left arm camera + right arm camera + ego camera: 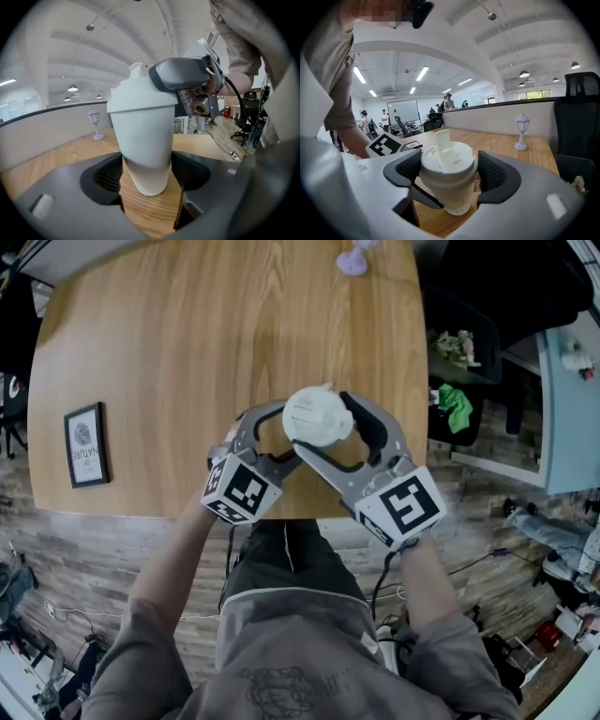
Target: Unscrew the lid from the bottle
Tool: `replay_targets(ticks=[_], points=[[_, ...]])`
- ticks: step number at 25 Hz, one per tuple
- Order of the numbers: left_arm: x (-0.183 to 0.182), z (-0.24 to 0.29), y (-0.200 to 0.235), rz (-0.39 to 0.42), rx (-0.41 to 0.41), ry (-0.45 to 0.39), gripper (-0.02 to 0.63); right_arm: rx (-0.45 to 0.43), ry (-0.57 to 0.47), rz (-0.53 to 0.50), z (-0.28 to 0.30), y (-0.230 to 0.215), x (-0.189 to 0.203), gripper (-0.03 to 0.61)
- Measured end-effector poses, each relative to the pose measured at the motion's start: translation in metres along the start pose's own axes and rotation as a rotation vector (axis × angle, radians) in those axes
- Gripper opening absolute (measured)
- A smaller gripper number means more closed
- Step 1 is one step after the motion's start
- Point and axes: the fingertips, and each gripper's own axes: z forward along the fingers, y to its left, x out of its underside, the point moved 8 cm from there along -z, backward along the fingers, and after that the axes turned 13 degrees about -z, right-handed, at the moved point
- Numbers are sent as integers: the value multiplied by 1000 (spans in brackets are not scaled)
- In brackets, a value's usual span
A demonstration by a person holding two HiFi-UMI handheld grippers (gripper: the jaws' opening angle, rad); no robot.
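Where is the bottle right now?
Head view, centre: the bottle is upright by the table's near edge, its lower body between the left gripper's jaws, its lid between the right gripper's.

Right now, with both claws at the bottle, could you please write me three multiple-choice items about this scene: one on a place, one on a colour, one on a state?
1. Where on the bottle is the left claw?
A) at the lid
B) at the lower body
C) under the base

2. What colour is the small lamp on the table?
A) red
B) green
C) pale purple

3. The lid is:
A) seated on the bottle
B) lying on the table
C) hanging in the air

Answers:
1 B: the left gripper view shows its pads flanking the bottle's narrow lower part.
2 C: it looks pale purple in the right gripper view.
3 A: it caps the upright bottle, between the right claw's pads.
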Motion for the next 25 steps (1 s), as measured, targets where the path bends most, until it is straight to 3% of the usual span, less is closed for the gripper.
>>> replay_targets(ticks=[3,11,17,20,24,25], points=[[1,-2,0,-4,20,1,322,-93,6,-20,0,-3,0,382],[2,-2,4,-8,50,-7,319,-437,-32,-127,7,-27,1,382],[3,-2,3,-16,53,-14,318,-558,-12,-152,11,-34,-1,383],[4,-4,3,-34,39,-14,316,-511,13,-99,12,-31,1,383],[6,-3,-2,-70,-2,-25,314,-205,-58,26,2,-15,2,420],[6,-2,-3,-79,-16,-31,313,-127,-84,76,-1,-9,2,454]])
